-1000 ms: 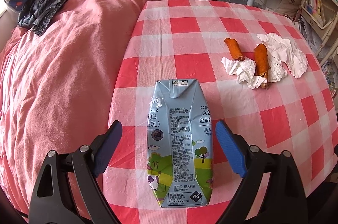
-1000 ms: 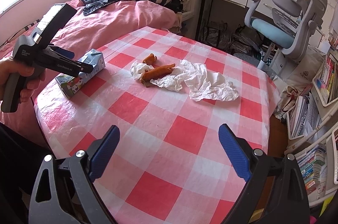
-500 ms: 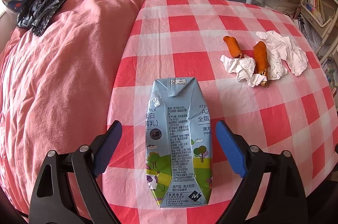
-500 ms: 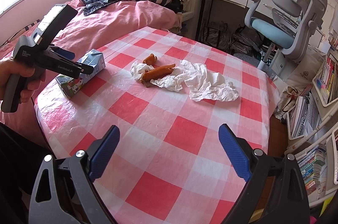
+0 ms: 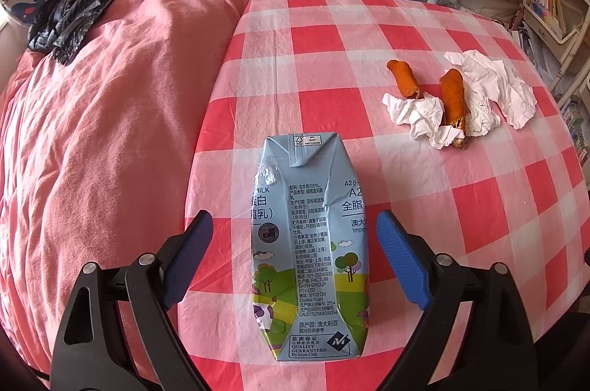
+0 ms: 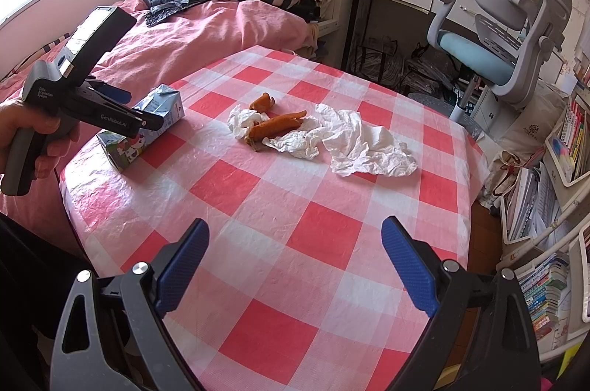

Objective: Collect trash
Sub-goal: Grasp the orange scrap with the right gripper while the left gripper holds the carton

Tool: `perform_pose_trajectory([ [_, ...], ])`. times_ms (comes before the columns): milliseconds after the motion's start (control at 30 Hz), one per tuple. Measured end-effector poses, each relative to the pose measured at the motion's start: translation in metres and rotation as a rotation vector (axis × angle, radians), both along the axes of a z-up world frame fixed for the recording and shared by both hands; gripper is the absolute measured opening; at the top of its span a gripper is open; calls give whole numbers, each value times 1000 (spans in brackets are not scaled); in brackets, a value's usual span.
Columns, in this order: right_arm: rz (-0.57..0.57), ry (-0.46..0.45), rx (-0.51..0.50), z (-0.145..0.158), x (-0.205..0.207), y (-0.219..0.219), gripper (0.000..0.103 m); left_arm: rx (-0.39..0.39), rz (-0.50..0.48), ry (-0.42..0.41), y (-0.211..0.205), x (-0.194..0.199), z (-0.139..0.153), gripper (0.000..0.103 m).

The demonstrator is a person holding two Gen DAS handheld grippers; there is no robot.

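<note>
Left gripper (image 5: 294, 252) released, straddling milk carton (image 5: 308, 236) at lower centre. Clamp squarely mid-body — carton probably empty, crushes easily. Right gripper (image 6: 295, 265) released, idle.

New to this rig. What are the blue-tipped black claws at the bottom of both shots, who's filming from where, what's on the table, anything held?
No robot here: a person holds a handheld two-finger gripper in each hand, each with a fisheye camera looking along its fingers. The left camera shows the left gripper open, its blue pads on either side of a milk carton lying flat near the table edge, not yet squeezing it. The right camera shows the right gripper open over bare checked cloth, holding nothing; the left gripper appears there from the side, in the person's hand. Also on the table: two orange food scraps and crumpled tissues.
</note>
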State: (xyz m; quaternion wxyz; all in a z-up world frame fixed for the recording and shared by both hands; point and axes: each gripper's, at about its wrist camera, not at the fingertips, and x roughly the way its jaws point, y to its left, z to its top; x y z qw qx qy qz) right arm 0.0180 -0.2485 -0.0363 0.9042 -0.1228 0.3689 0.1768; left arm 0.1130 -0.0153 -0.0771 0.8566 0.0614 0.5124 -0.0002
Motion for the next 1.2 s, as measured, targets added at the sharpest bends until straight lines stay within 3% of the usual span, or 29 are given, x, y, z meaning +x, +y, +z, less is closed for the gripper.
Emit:
perform_pose_trajectory([
  [167,5,-16,1,2,-1,1,91,0,-4,1,-1,-1,0,87],
  [267,24,-40,57,9,2,4,91,-35,-14,20,2,-1,-3,87],
  [533,-38,14,218,19,77,28,88,-136,32,38,29,3,-2,87],
  [600,-29,50,222,15,103,45,73,-130,26,41,28,2,-1,87],
  [700,0,102,186,4,135,75,63,-105,-12,36,19,1,2,87],
  [900,-12,215,103,-27,186,114,48,-68,-46,39,10,3,1,87],
  [1100,-42,314,20,-56,205,121,23,-53,-60,54,8,7,-2,87],
  [1200,-49,316,41,-56,207,115,20,-61,-73,63,4,8,-4,87],
])
